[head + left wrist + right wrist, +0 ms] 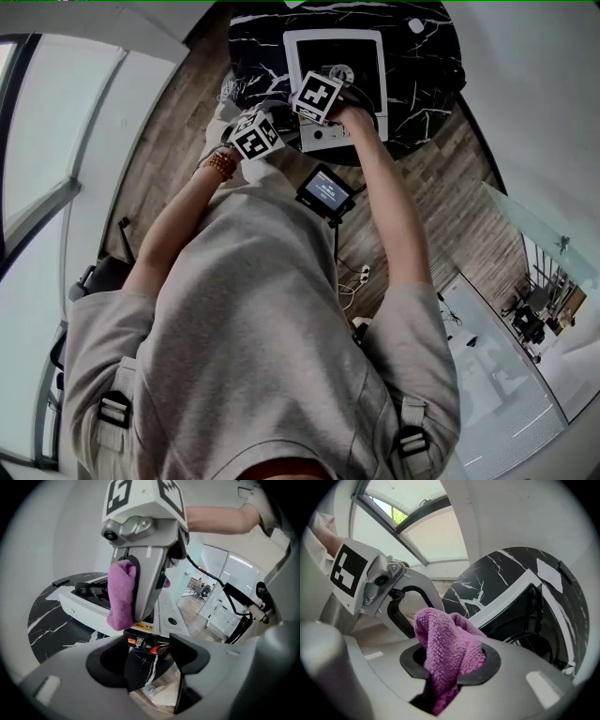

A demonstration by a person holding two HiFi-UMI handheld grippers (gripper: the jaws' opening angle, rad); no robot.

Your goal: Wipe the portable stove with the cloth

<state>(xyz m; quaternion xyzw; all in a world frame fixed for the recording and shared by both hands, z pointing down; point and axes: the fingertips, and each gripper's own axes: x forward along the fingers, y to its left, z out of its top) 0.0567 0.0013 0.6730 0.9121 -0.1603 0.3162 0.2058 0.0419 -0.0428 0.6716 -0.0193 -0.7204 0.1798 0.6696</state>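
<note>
Clamping the purple cloth (440, 630), the right gripper (450, 662) hangs over the stove (506, 605) directly beneath; the left gripper (151, 660) gapes empty alongside.

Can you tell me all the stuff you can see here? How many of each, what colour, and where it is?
portable stove: one, white, on the table
table: one, round, black with white veins, under the stove
cloth: one, purple, pinched in the right gripper
small screen: one, dark, just off the table's edge nearest the person
floor: one, brown wood, around the table
bracelet: one, brown beads, on the left wrist
shirt: one, grey, on the person
left gripper: one, grey, jaws apart and empty, at the table's edge left of the stove
right gripper: one, grey, jaws shut on the cloth, over the stove
</note>
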